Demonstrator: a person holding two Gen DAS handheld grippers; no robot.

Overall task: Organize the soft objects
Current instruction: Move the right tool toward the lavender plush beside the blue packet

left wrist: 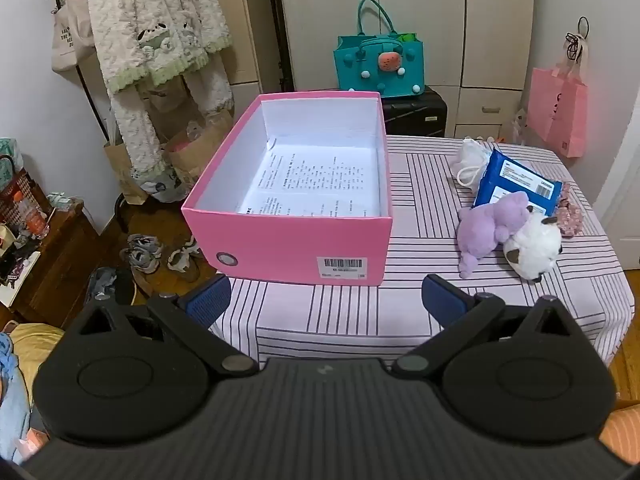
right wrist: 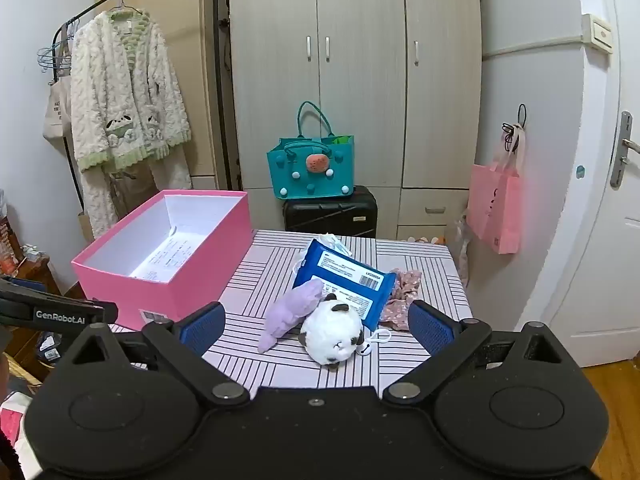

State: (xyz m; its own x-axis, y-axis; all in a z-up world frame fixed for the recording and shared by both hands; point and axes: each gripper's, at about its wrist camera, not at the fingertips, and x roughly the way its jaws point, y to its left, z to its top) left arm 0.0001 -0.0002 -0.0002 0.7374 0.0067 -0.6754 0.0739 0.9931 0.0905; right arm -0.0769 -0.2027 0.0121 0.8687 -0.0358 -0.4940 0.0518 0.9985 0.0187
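Striped cloth covers the bench, where the plush toys lie right of the empty pink box. Both grippers' jaws hang wide open, holding nothing. Best centre the right gripper over the white toy, then squeeze its body, not the clip.

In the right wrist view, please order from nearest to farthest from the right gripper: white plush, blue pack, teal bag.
From the right gripper, jaws open:
1. White plush, just ahead, between the fingers.
2. Blue pack, behind the plush, mid-table.
3. Teal bag, beyond the table, on the black suitcase.
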